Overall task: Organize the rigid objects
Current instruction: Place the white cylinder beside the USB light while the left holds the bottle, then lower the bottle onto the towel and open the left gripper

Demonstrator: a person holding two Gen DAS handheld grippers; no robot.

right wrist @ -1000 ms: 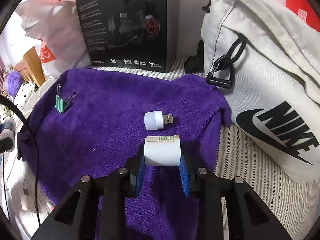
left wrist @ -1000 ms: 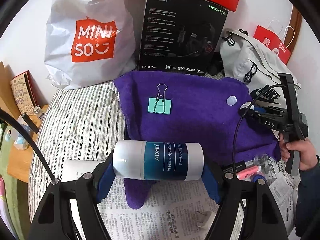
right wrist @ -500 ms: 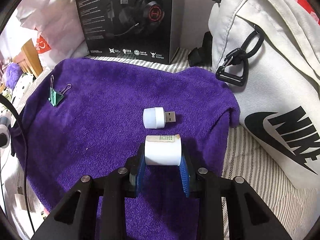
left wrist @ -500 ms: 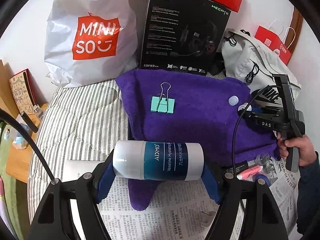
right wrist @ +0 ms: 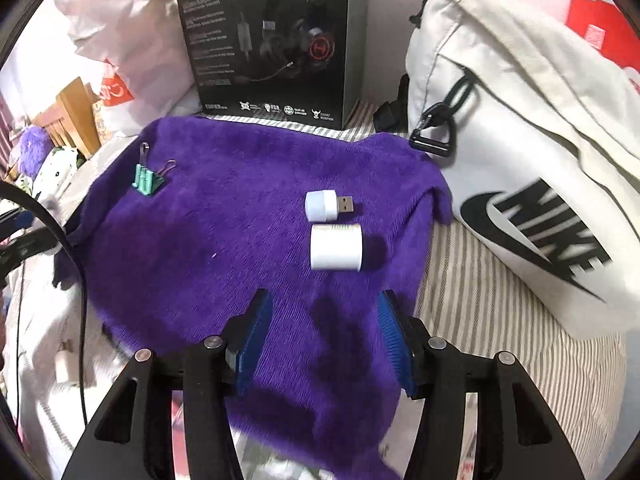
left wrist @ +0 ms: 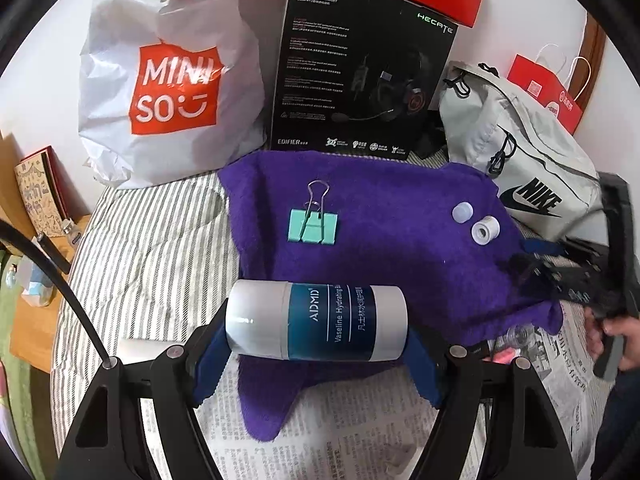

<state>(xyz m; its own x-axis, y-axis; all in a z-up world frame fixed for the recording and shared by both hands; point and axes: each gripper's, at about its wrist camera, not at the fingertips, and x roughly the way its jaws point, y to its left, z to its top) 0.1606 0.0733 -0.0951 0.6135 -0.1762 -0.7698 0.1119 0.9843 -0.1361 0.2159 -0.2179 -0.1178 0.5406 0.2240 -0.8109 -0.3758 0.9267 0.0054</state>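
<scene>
Rigid objects are being gathered onto the purple cloth point(right wrist: 224, 240), and we judge ourselves partway through. Our left gripper point(left wrist: 318, 354) is clenched on the lotion tube point(left wrist: 316, 322), which lies crosswise between the blue pads just above the near edge of the cloth. Our right gripper point(right wrist: 320, 340) has its jaws spread wide and empty; the white cylinder point(right wrist: 336, 247) lies on the cloth just beyond them, untouched by either pad.

The next move, as we read it, belongs to the left side: lower the tube onto bare cloth, between the clip and the two small white pieces, and let go only once it rests, since a smooth round tube may roll.

That tube is glossy plastic, white at both ends with a dark teal label. The cylinder is matte white, short and stubby. Just beside it lies a small USB light point(right wrist: 328, 205), a frosted cap with a metal plug. Farther left sits a mint-green binder clip point(right wrist: 149, 178) with wire handles. Underneath, the cloth is plush and napped, over striped bedding point(left wrist: 152, 240) and newspaper point(left wrist: 360, 432).
</scene>
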